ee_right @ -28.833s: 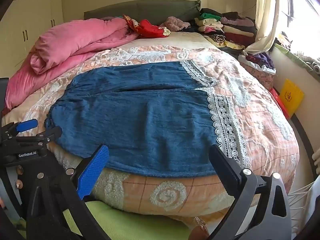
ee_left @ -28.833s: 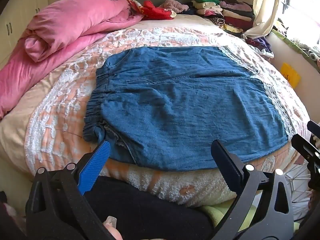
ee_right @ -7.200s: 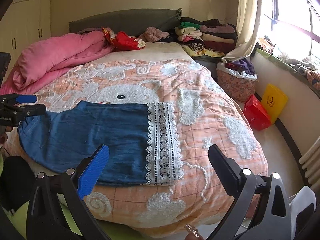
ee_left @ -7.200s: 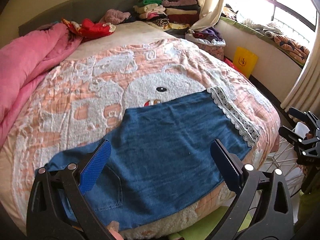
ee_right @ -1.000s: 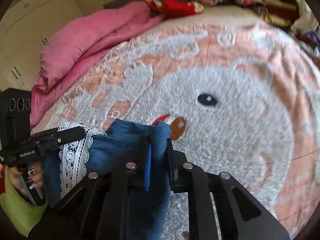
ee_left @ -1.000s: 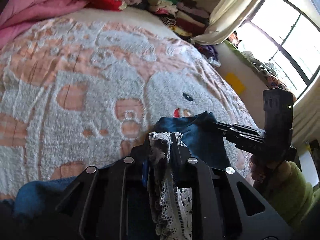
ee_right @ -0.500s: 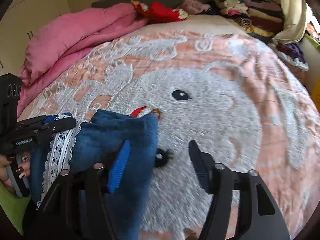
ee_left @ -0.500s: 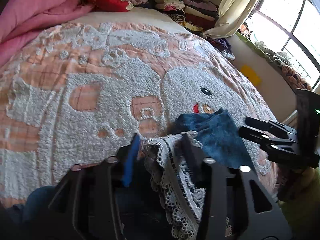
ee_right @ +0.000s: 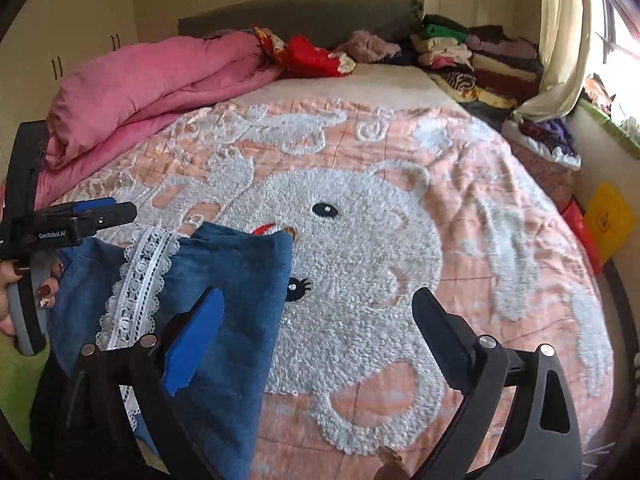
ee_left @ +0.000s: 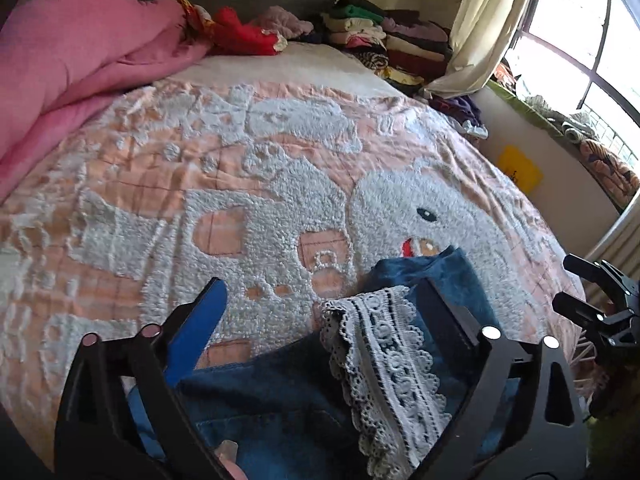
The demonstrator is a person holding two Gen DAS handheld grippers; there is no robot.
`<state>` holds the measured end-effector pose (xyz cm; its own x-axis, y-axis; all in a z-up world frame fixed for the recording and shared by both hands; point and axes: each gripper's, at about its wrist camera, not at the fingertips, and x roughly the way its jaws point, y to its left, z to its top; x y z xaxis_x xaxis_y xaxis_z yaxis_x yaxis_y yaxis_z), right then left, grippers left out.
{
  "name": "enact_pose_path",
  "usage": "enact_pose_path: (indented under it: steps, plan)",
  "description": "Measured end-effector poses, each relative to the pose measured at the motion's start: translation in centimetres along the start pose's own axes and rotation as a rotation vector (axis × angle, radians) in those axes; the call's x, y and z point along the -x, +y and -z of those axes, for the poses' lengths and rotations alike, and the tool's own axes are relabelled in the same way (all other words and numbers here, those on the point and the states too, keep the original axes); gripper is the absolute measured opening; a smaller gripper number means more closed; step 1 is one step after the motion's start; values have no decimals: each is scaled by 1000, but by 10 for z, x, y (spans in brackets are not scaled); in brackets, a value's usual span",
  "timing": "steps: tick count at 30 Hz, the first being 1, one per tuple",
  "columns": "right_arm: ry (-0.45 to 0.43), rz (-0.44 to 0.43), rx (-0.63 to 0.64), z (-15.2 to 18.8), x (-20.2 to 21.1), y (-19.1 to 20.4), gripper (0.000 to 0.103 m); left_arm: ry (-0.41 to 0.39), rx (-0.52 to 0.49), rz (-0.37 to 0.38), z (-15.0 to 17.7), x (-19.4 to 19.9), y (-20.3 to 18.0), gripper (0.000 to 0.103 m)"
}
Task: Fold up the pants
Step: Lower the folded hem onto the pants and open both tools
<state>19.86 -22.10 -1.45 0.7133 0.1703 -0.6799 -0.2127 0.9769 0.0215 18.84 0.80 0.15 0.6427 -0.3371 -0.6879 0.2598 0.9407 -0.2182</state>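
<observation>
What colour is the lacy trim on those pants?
White, against blue denim; the lace trim shows best in the left wrist view.

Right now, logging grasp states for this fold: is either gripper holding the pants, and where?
Nothing is held. The left gripper and right gripper both stand open; the denim pants lie free on the bed.

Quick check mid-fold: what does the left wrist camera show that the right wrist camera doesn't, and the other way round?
Only the left wrist view: the window, and the right gripper at the frame's right edge, off the fabric.

Only the right wrist view: the wardrobe doors, a red bin beside the bed, and the hand holding the left gripper.

Both: the folded denim pants with the lace trim turned up on top, the elephant bedspread, the pink duvet, the stacked clothes. Both grippers are open and neither holds the pants.
</observation>
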Motion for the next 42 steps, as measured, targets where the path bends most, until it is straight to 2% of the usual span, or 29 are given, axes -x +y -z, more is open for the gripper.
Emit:
enact_pose_path:
  steps: [6, 19, 25, 35, 38, 42]
  plan:
    - [-27, 1, 10, 1, 20, 5, 98, -10, -27, -51, 3, 21, -11, 93]
    - [-32, -58, 50, 17, 39, 29, 98, -6, -39, -82, 25, 52, -24, 93]
    - [-27, -83, 61, 27, 45, 35, 98, 29, -37, -82, 40, 54, -31, 93]
    - [-2, -104, 112, 48, 50, 46, 98, 120, -21, -2, 73, 55, -40, 93]
    - [16, -116, 120, 54, 46, 49, 98, 158, -5, 25, 85, 51, -41, 88]
    - [40, -131, 130, 61, 39, 55, 98, 197, 42, 50, 100, 46, -38, 87]
